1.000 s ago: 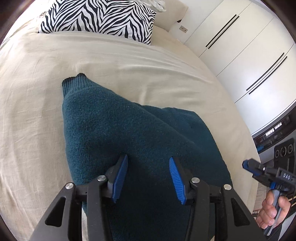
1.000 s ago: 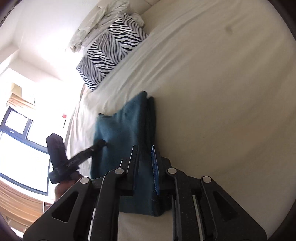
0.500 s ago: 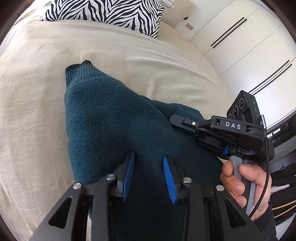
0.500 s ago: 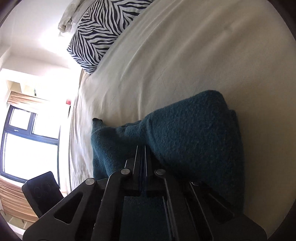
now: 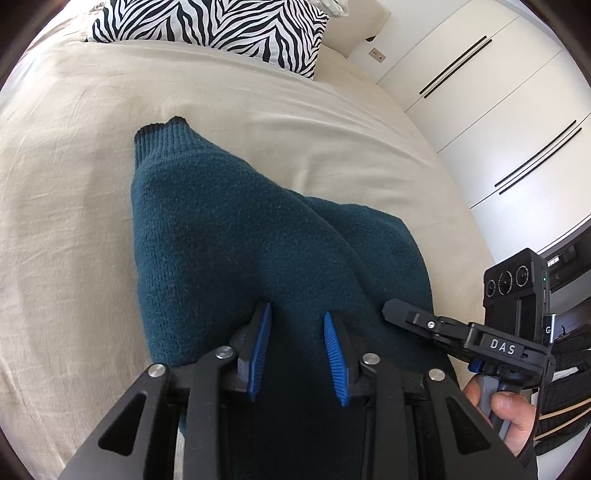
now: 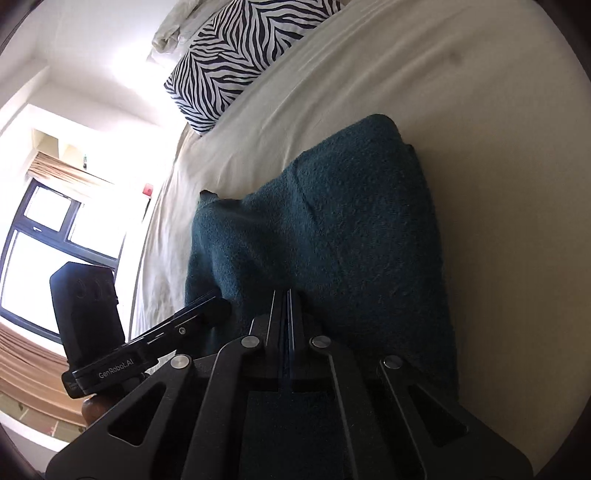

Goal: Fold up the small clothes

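The dark teal knitted sweater [image 5: 258, 251] lies partly folded on the cream-sheeted bed [image 5: 66, 206], filling the lower centre of both views, its ribbed cuff [image 5: 162, 136] pointing toward the zebra-striped pillow [image 5: 214, 26] at the top. The left gripper [image 5: 297, 347] hovers over it, blue fingers [image 5: 258, 347] spread and holding nothing. The right gripper [image 6: 282, 325] is clenched, apparently pinching the knit. If that pinch catches only the top layer, lifting could pull the fold apart.

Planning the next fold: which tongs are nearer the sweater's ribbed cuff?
Left, as far as I can judge. The left tongs hang open over the teal sweater, pointing toward the ribbed cuff. The right tongs, shut, sit at its opposite side.
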### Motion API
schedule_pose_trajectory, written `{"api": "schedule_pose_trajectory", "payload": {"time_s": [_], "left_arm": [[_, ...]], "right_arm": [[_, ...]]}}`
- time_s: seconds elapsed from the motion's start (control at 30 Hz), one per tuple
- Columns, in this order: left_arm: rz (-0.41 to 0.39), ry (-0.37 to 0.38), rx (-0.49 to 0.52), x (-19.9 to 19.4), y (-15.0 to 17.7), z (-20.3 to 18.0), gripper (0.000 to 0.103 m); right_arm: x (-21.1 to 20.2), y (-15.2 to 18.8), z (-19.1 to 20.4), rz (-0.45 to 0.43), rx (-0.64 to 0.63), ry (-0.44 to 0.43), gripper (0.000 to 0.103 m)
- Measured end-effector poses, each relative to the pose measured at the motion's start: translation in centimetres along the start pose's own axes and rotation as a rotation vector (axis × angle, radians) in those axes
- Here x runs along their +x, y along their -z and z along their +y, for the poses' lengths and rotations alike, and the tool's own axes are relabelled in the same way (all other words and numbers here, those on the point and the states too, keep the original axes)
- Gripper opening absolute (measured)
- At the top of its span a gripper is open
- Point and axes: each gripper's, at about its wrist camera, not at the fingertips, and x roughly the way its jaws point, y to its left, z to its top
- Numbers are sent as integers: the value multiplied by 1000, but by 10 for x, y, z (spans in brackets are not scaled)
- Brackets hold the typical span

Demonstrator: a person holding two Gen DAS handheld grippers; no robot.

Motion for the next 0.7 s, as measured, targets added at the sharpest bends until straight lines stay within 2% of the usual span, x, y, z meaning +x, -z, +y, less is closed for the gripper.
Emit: {"api": "schedule_pose_trajectory", "payload": {"time_s": [0.1,0.17,0.23,0.3,0.33,0.4,0.43,0.5,0.53,0.6,0.7], "left_arm": [[-28,-47,18,-20,8,-7,27],[-69,-75,28,-43,24,-15,27],[-115,-69,28,-67,48,-20,27],[-136,-82,50,-79,77,-26,29],[-131,-91,61,-78,90,-29,29],[-84,-112,82,-62,108,-32,30],[-64,-109,74,-52,115,-31,30],[-83,-145,105,-46,122,-36,29],[-87,-159,119,-48,122,-40,30],[-87,-151,116,-55,121,-43,30],[-110,-179,129,-65,127,-46,31]], "right_arm": [[-27,8,14,-32,-3,26,5],[-47,21,27,-48,-36,-31,5],[-66,42,36,-58,-65,-59,6],[-70,60,35,-30,-75,-83,6],[-67,69,31,-12,-81,-70,6],[-58,80,4,17,-49,21,5],[-55,83,-14,16,-9,1,0],[-61,87,-42,-31,68,-94,0],[-68,88,-47,-52,104,-96,0],[-83,91,-41,-79,100,-75,5],[-100,103,-22,-88,45,-79,6]]}}
